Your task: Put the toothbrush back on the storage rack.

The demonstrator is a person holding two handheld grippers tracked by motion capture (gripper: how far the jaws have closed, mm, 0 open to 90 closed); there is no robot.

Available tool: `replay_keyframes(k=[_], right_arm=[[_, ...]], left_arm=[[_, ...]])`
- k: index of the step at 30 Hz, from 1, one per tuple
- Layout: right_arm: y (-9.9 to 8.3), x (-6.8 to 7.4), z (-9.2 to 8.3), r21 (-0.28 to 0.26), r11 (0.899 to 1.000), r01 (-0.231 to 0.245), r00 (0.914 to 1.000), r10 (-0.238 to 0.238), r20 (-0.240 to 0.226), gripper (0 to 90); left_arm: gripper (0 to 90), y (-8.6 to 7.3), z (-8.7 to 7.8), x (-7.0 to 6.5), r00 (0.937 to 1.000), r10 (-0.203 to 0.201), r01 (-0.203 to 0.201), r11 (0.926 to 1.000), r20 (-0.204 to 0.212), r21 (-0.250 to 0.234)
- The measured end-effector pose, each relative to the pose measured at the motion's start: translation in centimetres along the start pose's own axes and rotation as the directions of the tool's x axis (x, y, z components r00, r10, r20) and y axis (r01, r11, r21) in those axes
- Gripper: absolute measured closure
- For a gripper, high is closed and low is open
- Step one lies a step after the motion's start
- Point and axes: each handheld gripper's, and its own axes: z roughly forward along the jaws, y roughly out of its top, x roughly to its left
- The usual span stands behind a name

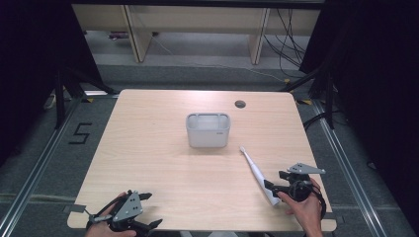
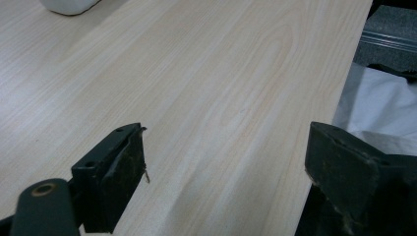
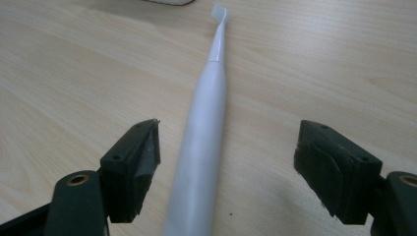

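High view is showing the pale wooden table (image 1: 163,163) taking up most of the scene, with a grey open-topped holder (image 1: 208,130) standing near its middle and a white electric toothbrush (image 1: 257,173) lying flat toward the near right corner, brush head pointing at the holder but well apart from it. A small round cable hole (image 1: 240,104) is sitting in the far part of the top.

Left tongs (image 1: 148,210) are resting at the near left edge, spread wide with nothing but bare wood between them, as the left gripper view is confirming (image 2: 226,162).

Right tongs (image 1: 271,186) are hovering over the thick handle end of the toothbrush. From the right gripper view (image 3: 226,162), the jaws are standing spread on either side of the handle, pads not pressing on it (a clear gap is showing on both sides). So the step in hand looks like the approach for a pickup: the grasp is lined up but not yet made. The next move is probably calling for closing squarely on the handle, then lifting and tipping it upright for the holder.

Toothbrush itself is looking smooth, glossy and rounded, tapering from a fat body to a slim neck and a small bristle head (image 3: 220,12); a slick shape like that may roll or slip under a skewed pinch.
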Motion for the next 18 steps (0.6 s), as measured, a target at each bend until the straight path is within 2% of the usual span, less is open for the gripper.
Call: replay_keyframes(k=[1,3,4,5,6,7,8,9,10,11,12,14,15,16,18], right_arm=[[0.0,-0.1,0.0,0.003,1.0,0.023,0.9997,-0.023,0.006,25.9],[0.0,0.2,0.0,0.009,1.0,-0.006,1.0,0.006,-0.003,25.9],[0.1,0.3,-0.1,0.018,1.0,-0.014,0.9999,0.014,-0.006,25.9],[0.2,0.0,0.0,0.017,0.999,0.029,0.9996,-0.029,-0.004,25.9],[0.3,0.2,0.0,0.021,1.0,0.014,0.9999,-0.014,-0.001,26.0],[0.4,0.3,0.1,0.028,1.0,-0.003,1.0,0.003,-0.005,25.9],[0.6,0.2,0.2,0.029,0.999,0.02,0.9998,-0.02,0.0,25.9],[0.7,0.2,0.1,0.034,0.999,0.032,0.9995,-0.032,0.006,26.0],[0.9,0.3,0.0,0.033,0.999,0.035,0.9994,-0.035,0.008,26.1],[1.0,0.6,0.0,0.046,0.999,0.012,0.9999,-0.012,0.006,26.1],[1.1,0.6,0.0,0.032,0.999,0.034,0.9994,-0.034,0.008,26.2],[1.4,1.1,0.0,0.042,0.999,0.019,0.9998,-0.019,0.007,28.1],[1.5,0.9,-0.1,0.036,0.998,0.042,0.999,-0.043,0.013,28.0],[1.6,1.0,-0.1,0.039,0.998,0.039,0.9991,-0.04,0.018,28.0],[1.7,1.2,-0.1,0.029,0.999,0.022,0.9996,-0.023,0.019,28.0]], left_arm=[[14.7,0.0,-0.1,0.1,0.9999,0.013,-0.013,0.9999,-0.002,0.012],[14.7,0.0,0.1,0.1,0.9999,0.013,-0.013,0.9999,-0.006,0.001],[14.7,0.1,0.0,0.1,0.9999,0.013,-0.013,0.9998,0.005,0.011],[14.7,0.1,0.0,0.1,0.9999,0.012,-0.012,0.9998,0.002,0.014],[14.7,0.0,0.1,0.0,1.0,0.0,0.0,1.0,0.001,0.001],[14.7,0.0,0.1,0.1,0.9999,0.014,-0.014,0.9998,-0.003,0.015],[14.7,0.0,0.1,0.1,0.9999,0.015,-0.014,0.9998,-0.002,0.016],[14.7,0.0,0.1,0.0,1.0,-0.001,0.001,1.0,-0.001,0.0],[14.7,0.0,0.1,0.0,1.0,0.0,0.0,1.0,0.002,0.004],[14.8,0.0,0.0,0.1,1.0,0.0,-0.001,1.0,0.008,0.009],[14.7,0.0,0.0,0.1,1.0,0.0,0.0,1.0,0.008,0.009],[14.7,0.0,0.1,0.0,1.0,0.0,0.0,1.0,-0.001,0.002],[14.7,0.0,0.2,0.0,1.0,-0.002,0.002,1.0,0.0,0.001],[14.7,0.0,0.2,0.0,0.9999,-0.002,0.002,1.0,0.012,0.005],[14.7,-0.1,0.2,0.1,0.9999,0.011,-0.011,0.9999,0.006,0.01]])
